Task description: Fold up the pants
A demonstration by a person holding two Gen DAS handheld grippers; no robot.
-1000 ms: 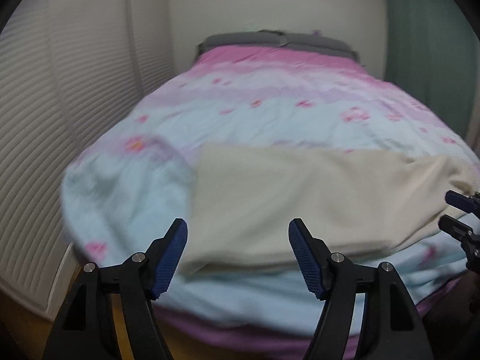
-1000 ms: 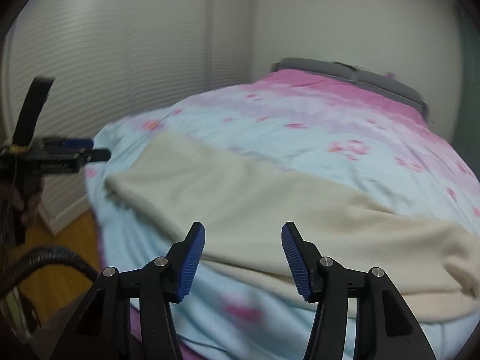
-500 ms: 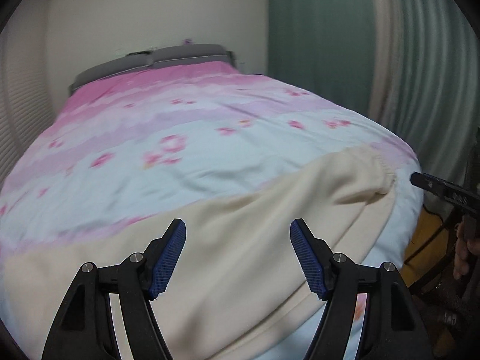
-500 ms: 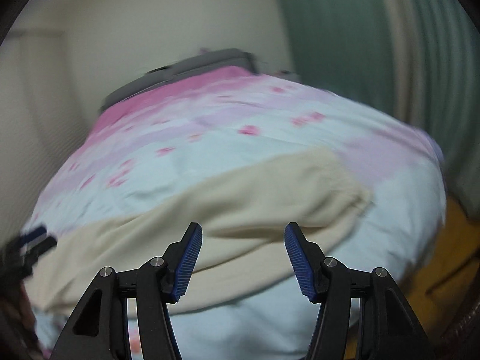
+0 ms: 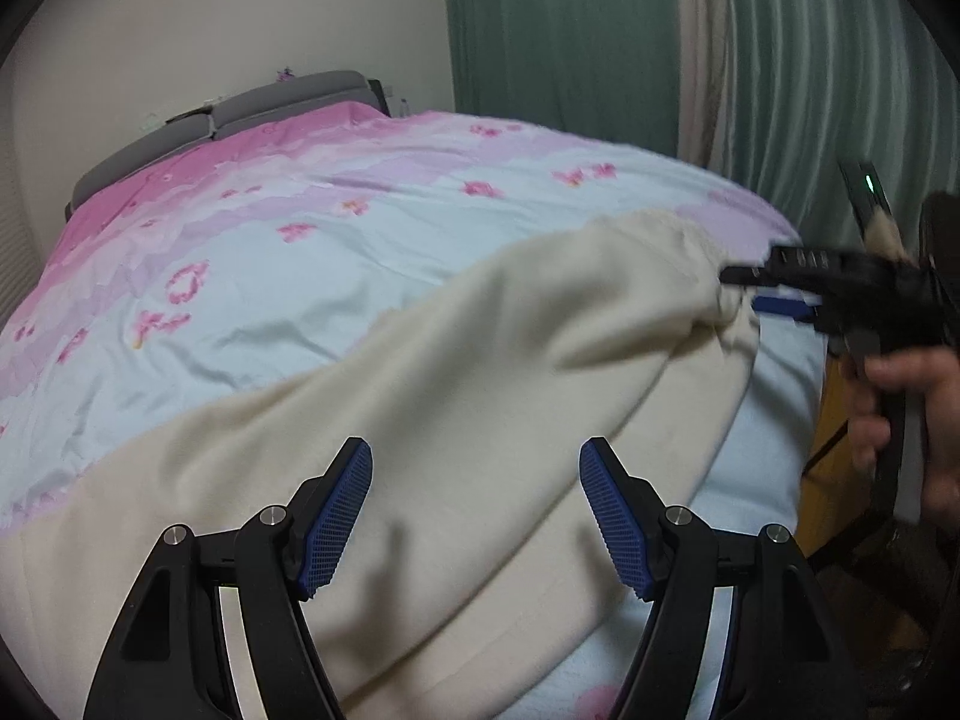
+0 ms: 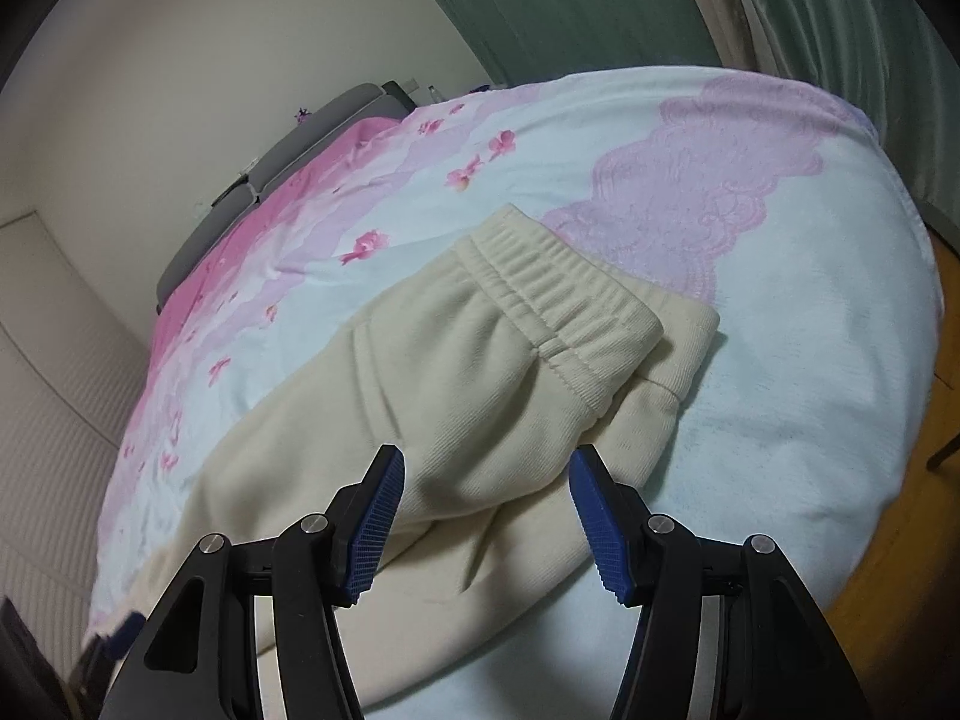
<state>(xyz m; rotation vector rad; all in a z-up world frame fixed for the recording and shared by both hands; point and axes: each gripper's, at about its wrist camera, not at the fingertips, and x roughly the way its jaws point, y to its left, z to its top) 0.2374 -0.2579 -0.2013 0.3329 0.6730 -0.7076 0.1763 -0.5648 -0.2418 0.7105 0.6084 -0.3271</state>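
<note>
A pair of cream, soft-knit pants [image 5: 480, 372] lies stretched across the near end of a bed covered by a pale blue and pink flowered quilt [image 5: 288, 264].

The left tool [image 5: 475, 468] hovers just above the middle of the pants, its blue-padded fingers [image 5: 336, 516] spread wide with nothing between them; cream cloth fills the gap below and ahead of it. To its right, at the edge of the bed, the right tool [image 5: 780, 285] shows as a blurred black shape held by a hand [image 5: 906, 414], its tips right at the gathered end of the pants; from this view I cannot tell whether they touch the cloth.

In the right wrist view the right tool [image 6: 486, 471] is also wide open and holds nothing. Just ahead of it lies the ribbed elastic waistband [image 6: 558, 294] of the pants, with folded cloth directly under its fingers [image 6: 597, 519]. Beyond the waistband is a lilac lace-patterned patch [image 6: 708, 192] of the quilt. Green curtains [image 5: 564, 36] hang behind the bed, and grey pillows [image 5: 240, 114] lie at its far end.
</note>
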